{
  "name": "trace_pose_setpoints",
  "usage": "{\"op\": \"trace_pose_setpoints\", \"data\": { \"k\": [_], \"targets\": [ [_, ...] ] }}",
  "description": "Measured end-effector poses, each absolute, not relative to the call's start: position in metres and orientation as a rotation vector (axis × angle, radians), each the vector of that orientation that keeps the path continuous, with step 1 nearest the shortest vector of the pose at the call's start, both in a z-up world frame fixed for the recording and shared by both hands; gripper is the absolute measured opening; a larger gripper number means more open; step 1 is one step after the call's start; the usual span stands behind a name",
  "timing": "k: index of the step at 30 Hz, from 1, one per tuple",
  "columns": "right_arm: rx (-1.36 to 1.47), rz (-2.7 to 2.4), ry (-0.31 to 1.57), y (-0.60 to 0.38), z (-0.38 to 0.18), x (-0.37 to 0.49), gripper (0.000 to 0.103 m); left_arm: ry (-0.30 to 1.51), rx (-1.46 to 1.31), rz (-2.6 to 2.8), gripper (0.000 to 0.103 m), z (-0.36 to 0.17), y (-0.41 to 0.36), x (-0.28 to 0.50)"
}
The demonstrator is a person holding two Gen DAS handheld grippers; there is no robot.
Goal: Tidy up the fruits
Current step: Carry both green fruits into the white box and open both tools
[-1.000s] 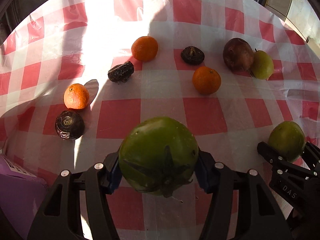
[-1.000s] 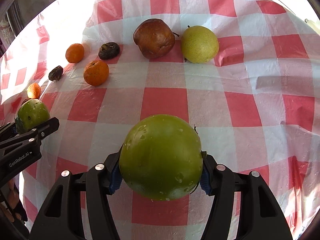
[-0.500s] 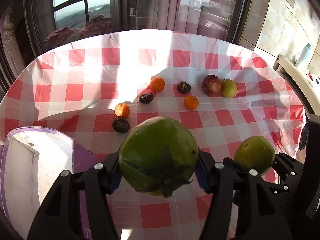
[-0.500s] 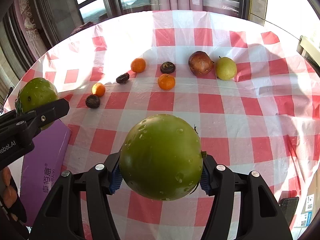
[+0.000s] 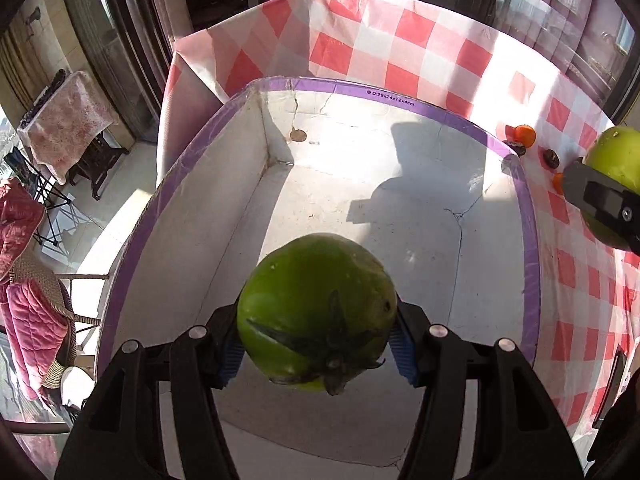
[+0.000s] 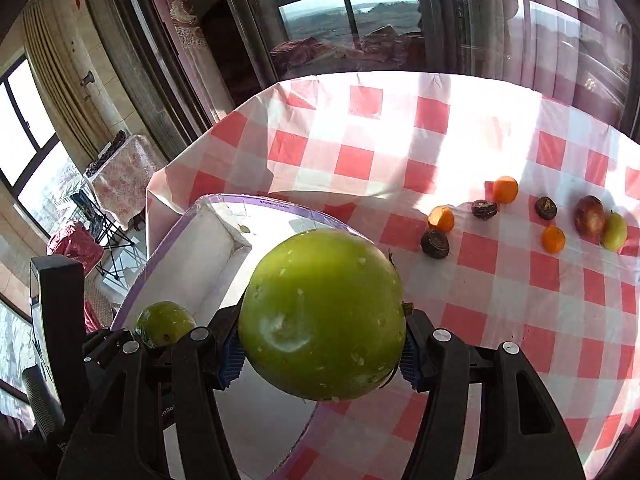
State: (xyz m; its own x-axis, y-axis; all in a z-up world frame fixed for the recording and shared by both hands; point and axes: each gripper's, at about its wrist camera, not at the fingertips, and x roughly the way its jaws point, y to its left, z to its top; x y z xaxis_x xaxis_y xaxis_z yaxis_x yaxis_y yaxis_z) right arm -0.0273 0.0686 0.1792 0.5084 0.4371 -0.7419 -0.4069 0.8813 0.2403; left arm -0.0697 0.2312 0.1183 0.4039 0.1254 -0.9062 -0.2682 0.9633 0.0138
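**Holding two green fruits at the purple-rimmed box**

Clamped between the blue pads of the left gripper, a green fruit with a dark dried calyx is being held above the white floor of the box; the jaws are being kept pressed on its two sides. The box is being shown with nothing lying on its floor, only shadows and a few cracks and stains. Its purple rim is being lit strongly by sun on the far side.

A second green fruit, larger in its view and speckled with pale marks, is being gripped in the same way by the right gripper, the pads being pressed against both flanks. It is being held over the box's right rim, where the box meets the checked cloth. In the left wrist view this gripper and its fruit are being seen at the right edge, beyond the box wall.

On the cloth, well to the right of the box, the remaining fruits are being left in a loose group: three oranges, three dark wrinkled fruits, a reddish-brown fruit and a yellow-green pear, the last two touching each other. One orange and one dark fruit are lying just beside each other nearest the box.

Windows, curtains and a small covered side table are being seen behind.
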Motion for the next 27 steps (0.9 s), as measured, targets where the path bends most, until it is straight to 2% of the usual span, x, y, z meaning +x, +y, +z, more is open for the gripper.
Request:
{"op": "trace_pose_setpoints", "data": {
  "k": [5, 12, 21, 27],
  "targets": [
    [-0.024, 0.577, 1.018, 0.136, 0.158, -0.023, 0.059, 1.244, -0.197, 0.284, 0.060, 0.089, 0.270, -0.080],
    [0.031, 0.437, 1.337, 0.166, 0.082, 0.006, 0.059, 1.391, -0.127, 0.237, 0.060, 0.062, 0.270, -0.074],
    [-0.159, 0.236, 1.476, 0.173, 0.039, 0.016, 0.059, 1.647, -0.070, 0.161, 0.060, 0.022, 0.261, -0.071],
    [-0.284, 0.217, 1.495, 0.185, 0.030, 0.011, 0.057, 1.679, -0.068, 0.132, 0.062, 0.024, 0.261, -0.066]
  ]
}}
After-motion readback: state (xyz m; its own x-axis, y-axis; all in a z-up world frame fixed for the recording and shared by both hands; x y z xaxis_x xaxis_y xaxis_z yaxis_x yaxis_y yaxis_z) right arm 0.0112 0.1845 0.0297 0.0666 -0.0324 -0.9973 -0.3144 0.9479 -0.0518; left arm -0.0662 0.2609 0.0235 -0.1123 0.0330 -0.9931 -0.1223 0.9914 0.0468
